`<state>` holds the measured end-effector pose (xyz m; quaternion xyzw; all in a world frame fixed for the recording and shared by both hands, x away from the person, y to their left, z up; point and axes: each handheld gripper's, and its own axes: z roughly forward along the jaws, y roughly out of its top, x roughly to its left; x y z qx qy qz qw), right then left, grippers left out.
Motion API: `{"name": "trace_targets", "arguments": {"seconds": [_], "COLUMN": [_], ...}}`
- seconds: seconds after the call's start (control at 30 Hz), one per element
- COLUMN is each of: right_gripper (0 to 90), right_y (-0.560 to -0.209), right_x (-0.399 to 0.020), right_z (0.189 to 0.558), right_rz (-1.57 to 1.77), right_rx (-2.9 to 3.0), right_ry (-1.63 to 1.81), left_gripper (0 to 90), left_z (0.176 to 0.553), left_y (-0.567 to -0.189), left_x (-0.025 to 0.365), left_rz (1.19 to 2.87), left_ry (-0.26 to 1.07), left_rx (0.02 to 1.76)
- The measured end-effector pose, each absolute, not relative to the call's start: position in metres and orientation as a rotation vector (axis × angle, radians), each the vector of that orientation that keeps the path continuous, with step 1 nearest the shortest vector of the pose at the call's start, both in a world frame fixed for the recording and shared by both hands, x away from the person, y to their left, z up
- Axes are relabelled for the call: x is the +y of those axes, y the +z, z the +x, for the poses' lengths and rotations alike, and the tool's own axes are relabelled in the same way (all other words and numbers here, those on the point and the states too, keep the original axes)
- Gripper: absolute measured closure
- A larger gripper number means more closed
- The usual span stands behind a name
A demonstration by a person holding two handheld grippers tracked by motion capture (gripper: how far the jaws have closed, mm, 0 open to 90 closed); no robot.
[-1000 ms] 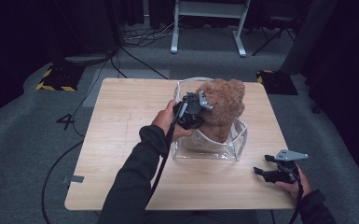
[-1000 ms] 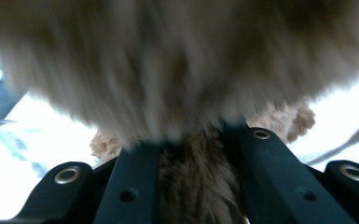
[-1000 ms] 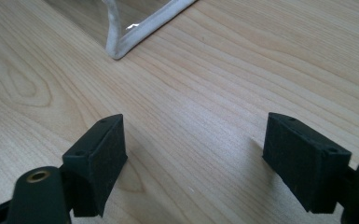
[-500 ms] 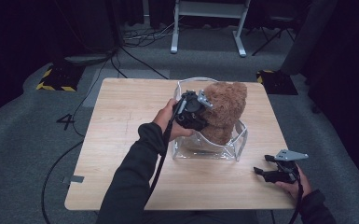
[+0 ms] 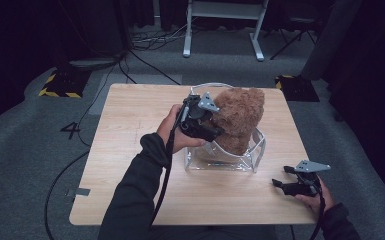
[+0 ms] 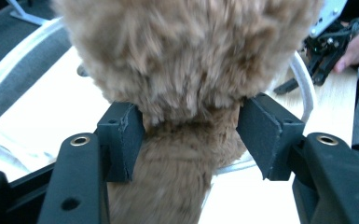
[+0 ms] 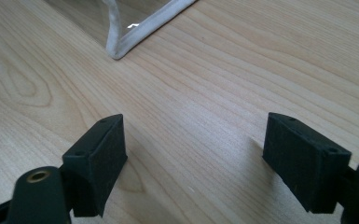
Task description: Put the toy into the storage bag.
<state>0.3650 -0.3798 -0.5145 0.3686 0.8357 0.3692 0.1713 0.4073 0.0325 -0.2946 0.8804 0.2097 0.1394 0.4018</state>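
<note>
A brown teddy bear (image 5: 240, 117) sits upright in a clear plastic bag (image 5: 257, 150) with a white rim, mid-table. My left gripper (image 5: 219, 131) reaches it from the left at neck height. In the left gripper view the bear (image 6: 186, 56) looms close, and the left gripper (image 6: 191, 135) has a pad on each side of the bear's neck; the jaws have just been opening and the pads only brush the fur. My right gripper (image 5: 278, 180) rests near the table's front right corner, open over bare wood (image 7: 214, 158). It also appears far off as the right gripper (image 6: 324, 51).
The light wooden table (image 5: 130, 130) has free room to the left and front of the bag. The bag's white-edged corner (image 7: 121, 44) lies ahead of the right jaws. A white desk frame (image 5: 220, 30), cables and striped floor boxes (image 5: 60, 82) lie beyond the table.
The left hand has shifted slightly back from the bear and up, and the gripper has tilted. The bear stays in the bag. The right gripper has not moved.
</note>
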Motion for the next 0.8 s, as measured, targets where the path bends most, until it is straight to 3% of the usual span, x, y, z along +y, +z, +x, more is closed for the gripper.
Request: {"name": "trace_targets", "arguments": {"seconds": [0.33, 0.43, 0.5, 0.57, 0.6, 0.7, 0.8], "right_gripper": [21.4, 21.5, 21.4, 21.4, 21.4, 21.4, 21.4], "right_y": [-0.514, -0.514, -0.514, -0.514, -0.514, -0.514, -0.514], "right_x": [-0.380, -0.380, -0.380, -0.380, -0.380, -0.380, -0.380], "right_z": [0.365, 0.365, 0.365, 0.365, 0.365, 0.365, 0.365], "right_rz": [1.050, 1.049, 1.049, 1.049, 1.049, 1.049, 1.049], "right_rx": [2.373, 2.373, 2.373, 2.373, 2.373, 2.373, 2.373], "right_ry": [1.048, 1.048, 1.049, 1.049, 1.048, 1.049, 1.049], "left_gripper": [23.6, 23.2, 33.1, 36.4, 43.5, 50.8, 50.6], "left_z": [0.405, 0.404, 0.404, 0.404, 0.405, 0.406, 0.407], "left_y": [-0.293, -0.292, -0.293, -0.294, -0.296, -0.301, -0.304], "left_x": [0.037, 0.034, 0.032, 0.031, 0.031, 0.030, 0.032], "left_rz": [2.147, 2.134, 2.147, 2.144, 2.154, 2.189, 2.198], "left_ry": [0.336, 0.346, 0.377, 0.395, 0.407, 0.418, 0.431], "left_rx": [0.529, 0.524, 0.517, 0.529, 0.534, 0.541, 0.558]}}
